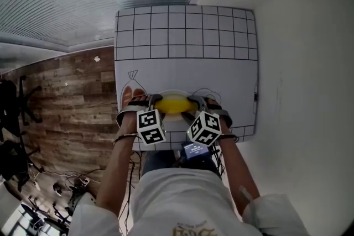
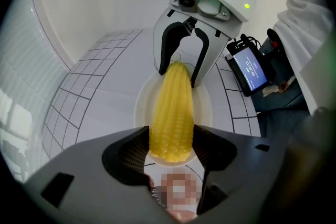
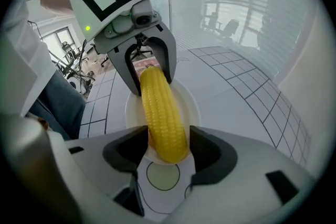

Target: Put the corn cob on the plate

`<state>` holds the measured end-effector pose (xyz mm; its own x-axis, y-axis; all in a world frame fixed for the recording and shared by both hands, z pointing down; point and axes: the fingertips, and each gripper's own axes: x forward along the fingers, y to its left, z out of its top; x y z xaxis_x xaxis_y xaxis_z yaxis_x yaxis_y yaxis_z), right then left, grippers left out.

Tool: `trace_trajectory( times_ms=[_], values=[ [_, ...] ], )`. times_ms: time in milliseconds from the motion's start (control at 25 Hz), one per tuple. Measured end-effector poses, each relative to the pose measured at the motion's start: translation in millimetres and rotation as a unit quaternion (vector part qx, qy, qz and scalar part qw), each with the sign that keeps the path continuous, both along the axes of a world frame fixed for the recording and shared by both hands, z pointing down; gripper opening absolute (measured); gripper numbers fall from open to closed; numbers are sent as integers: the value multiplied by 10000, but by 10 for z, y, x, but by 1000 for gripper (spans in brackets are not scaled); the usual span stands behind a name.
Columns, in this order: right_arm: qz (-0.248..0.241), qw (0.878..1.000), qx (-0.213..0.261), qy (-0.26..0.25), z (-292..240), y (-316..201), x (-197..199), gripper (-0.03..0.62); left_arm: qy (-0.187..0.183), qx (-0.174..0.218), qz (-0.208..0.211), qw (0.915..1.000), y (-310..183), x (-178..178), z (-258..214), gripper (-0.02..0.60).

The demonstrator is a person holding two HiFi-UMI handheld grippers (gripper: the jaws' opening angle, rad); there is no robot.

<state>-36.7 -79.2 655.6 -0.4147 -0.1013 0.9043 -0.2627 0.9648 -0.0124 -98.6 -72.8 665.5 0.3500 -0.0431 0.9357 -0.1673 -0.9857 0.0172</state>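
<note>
White shirt point(image 1: 182, 196), maybe printed; grey left gripper point(image 1: 150, 100), right gripper point(image 1: 197, 101), black-white cubes point(image 1: 151, 126).

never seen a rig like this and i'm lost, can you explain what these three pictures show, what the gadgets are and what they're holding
No robot here: a person holds a two-jaw gripper in each hand. The head view comes from a camera on the person's head, looking down. The other two views come from a camera riding on each gripper, looking along its jaws. A gridded white mat lies on the surface, with a white plate on it. The left gripper and the right gripper each clamp one end of a yellow corn cob, right over the plate; whether it already touches the plate I cannot tell.
</note>
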Motion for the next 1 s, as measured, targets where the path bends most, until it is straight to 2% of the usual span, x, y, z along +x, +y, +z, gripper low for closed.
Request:
trace_trajectory(
  times_ms=[200,320,600,800,1000],
  values=[
    [137,9999,-1,-9,-10,-35,27,247,260,-336,-315,9986,13,-33,-58,261],
    [170,9998,68,41,-5,-15,49,247,478,-286,-541,9970,-6,-34,-143,261],
    [301,9995,106,4,-53,1,106,247,654,-107,-889,9938,-45,-174,-248,261],
    [521,9985,134,-141,-170,-22,164,247,1030,-15,-1585,9820,-138,-343,-418,261],
    [564,9980,212,-213,-267,25,202,247,1382,-253,-2187,9656,-122,-399,-480,255]
  ],
)
